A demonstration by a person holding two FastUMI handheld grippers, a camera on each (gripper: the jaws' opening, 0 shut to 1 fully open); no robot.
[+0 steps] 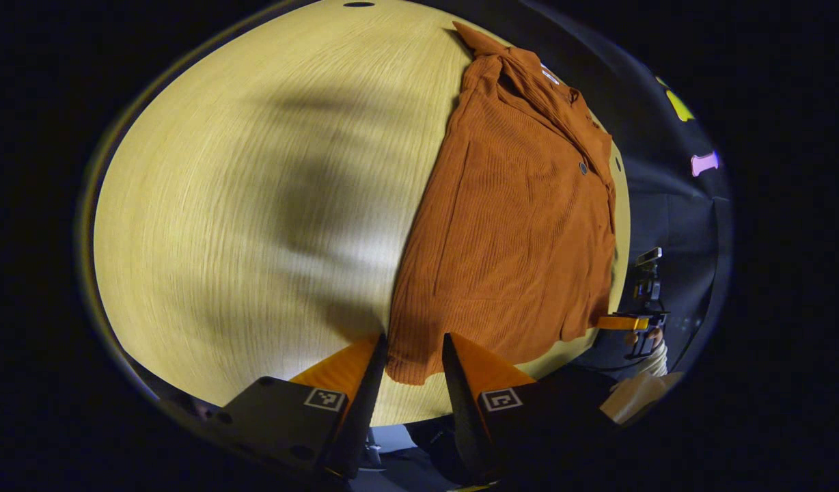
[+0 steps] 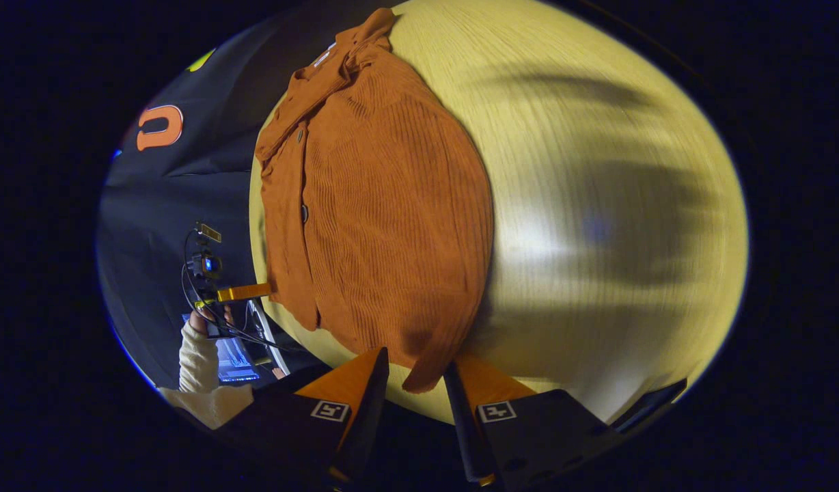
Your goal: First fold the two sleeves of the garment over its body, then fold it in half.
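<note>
Pale wooden bench (image 1: pixel 255 205) carries the rust garment (image 1: pixel 522 225), lying right of centre. Left gripper (image 1: pixel 414 355) and right gripper (image 2: pixel 417 369) both gape, released, each framing a hem corner at bottom centre.

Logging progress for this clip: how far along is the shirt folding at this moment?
Sleeves look done: the orange shirt lies as a compact shape on the wooden table, no sleeve spread out. In hand: the left gripper and right gripper each sit open at a bottom corner of the hem. Left: the fold in half; collar and hem are still at opposite ends.
</note>
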